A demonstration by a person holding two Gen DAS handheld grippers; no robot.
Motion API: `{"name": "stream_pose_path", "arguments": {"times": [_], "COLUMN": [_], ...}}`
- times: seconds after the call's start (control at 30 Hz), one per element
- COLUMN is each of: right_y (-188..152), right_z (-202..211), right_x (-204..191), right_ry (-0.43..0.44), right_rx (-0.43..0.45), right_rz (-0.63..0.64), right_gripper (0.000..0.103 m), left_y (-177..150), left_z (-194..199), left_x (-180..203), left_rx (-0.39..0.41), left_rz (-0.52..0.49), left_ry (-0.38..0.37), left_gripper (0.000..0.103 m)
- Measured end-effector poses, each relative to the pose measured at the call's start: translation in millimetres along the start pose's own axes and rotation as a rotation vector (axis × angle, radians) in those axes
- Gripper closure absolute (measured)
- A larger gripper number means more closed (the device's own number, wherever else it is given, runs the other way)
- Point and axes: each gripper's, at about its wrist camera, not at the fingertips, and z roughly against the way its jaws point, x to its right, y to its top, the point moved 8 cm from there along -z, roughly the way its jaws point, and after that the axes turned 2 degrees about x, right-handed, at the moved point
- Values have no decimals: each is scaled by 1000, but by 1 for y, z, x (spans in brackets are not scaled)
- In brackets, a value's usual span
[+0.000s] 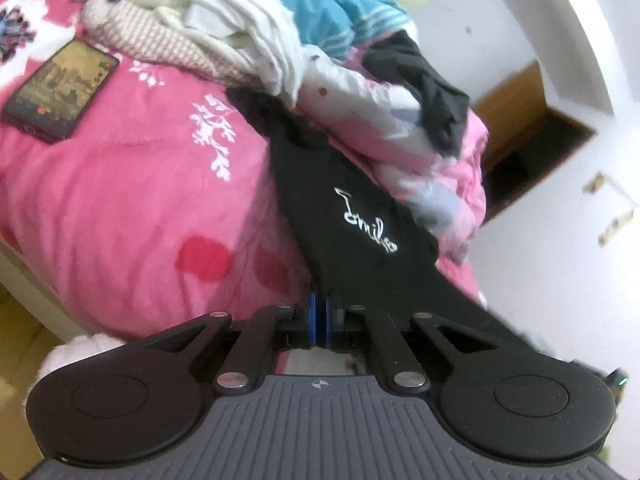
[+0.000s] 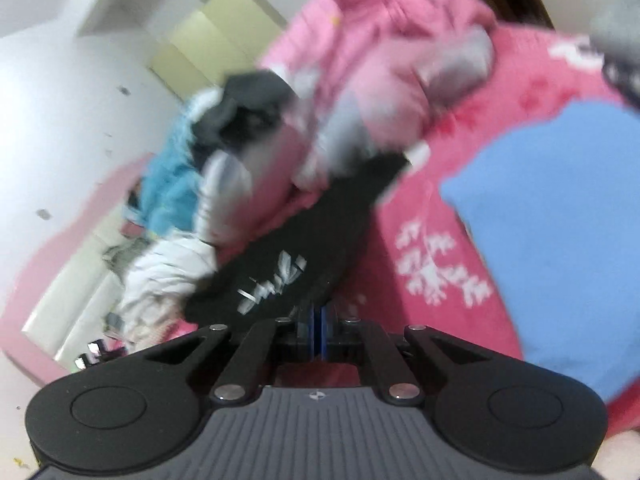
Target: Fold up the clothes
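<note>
A: The bedcover (image 1: 132,184) is hot pink, with white leafy sprigs and blurry red spots.

B: And the black garment (image 1: 340,216) carries white cursive lettering.

A: In the far pile there's a cream ribbed piece (image 1: 156,40), a white crumpled one (image 1: 248,20) and a teal blue one (image 1: 332,4).

B: The right view shows a plain blue cloth (image 2: 560,216). The gripper pads (image 1: 320,320) are blue on black.

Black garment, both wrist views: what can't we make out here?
- Black garment: garment type unclear; its far end runs under the clothes pile in the left wrist view.
- White lettering: unreadable from motion blur in the right wrist view.
- Left gripper and right gripper: both pinch the garment's edge, but the pad contact is hidden by fabric.
- Phone: screen content too small.
</note>
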Motion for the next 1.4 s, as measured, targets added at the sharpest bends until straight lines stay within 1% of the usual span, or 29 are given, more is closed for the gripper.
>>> {"name": "stream_pose_path", "arguments": {"times": [0.03, 0.1, 0.2, 0.23, 0.37, 0.43, 0.5, 0.6, 0.67, 0.73, 0.77, 0.8, 0.83, 0.87, 0.93, 1.0, 1.03, 1.1, 1.13, 1.2, 1.27, 1.33, 1.4], "right_y": [-9, -35, -76, -83, -80, -85, -103, -117, -115, -114, -113, -112, -111, -110, -106, -97, -97, -87, -83, -85, -98, -118, -145], "right_z": [7, 6, -12, -15, 0, -2, -11, -15, -15, -14, -12, -10, -6, 0, 18, 40, 50, 55, 53, 30, -7, -51, -95], "right_x": [1, 17, 61, 71, 60, 58, 68, 78, 77, 76, 76, 76, 78, 80, 84, 79, 73, 49, 34, -6, -49, -90, -122], "right_ry": [-14, -70, -167, -176, -161, -162, -190, -210, -212, -225, -238, -253, -276, -301, -390, -473, -497, -490, -460, -355, -253, -180, -126], "right_rx": [-10, -57, -147, -161, -130, -158, -215, -241, -238, -242, -246, -246, -239, -230, -195, -131, -88, -12, 17, 34, 24, 17, 19], "right_rz": [14, 12, -81, -123, -105, -94, -97, -112, -97, -64, -49, -43, -42, -41, -2, 63, 89, 158, 202, 325, 476, 627, 739], "right_gripper": [101, 101, 100, 100, 100, 100, 100, 100, 99, 95, 92, 83, 74, 71, 70, 70, 70, 72, 73, 73, 73, 73, 73], "left_y": [-7, -23, -42, -44, -46, -49, -53, -56, -60, -63, -65, -66, -67, -68, -66, -57, -52, -37, -31, -21, -19, -25, -31], "left_z": [-1, -10, -25, -26, -19, -20, -23, -25, -28, -32, -33, -33, -29, -26, -14, 3, 12, 24, 25, 14, -13, -44, -74], "left_x": [-2, -11, -28, -31, -30, -33, -39, -44, -44, -45, -47, -50, -52, -55, -58, -58, -56, -41, -31, -4, 22, 38, 51], "left_rx": [-21, -70, -135, -146, -159, -168, -186, -202, -208, -215, -223, -230, -231, -233, -219, -166, -131, -41, -3, 40, 23, 1, -18], "left_rz": [-11, -29, 0, -3, -76, -112, -123, -143, -182, -222, -230, -234, -231, -228, -218, -205, -201, -222, -239, -281, -323, -383, -440], "left_ry": [13, 65, 112, 123, 153, 189, 219, 252, 272, 292, 310, 326, 338, 350, 372, 393, 396, 348, 311, 206, 115, 78, 53], "left_gripper": [101, 101, 101, 101, 101, 101, 101, 101, 100, 94, 92, 91, 87, 87, 86, 86, 85, 82, 79, 78, 77, 77, 77]}}
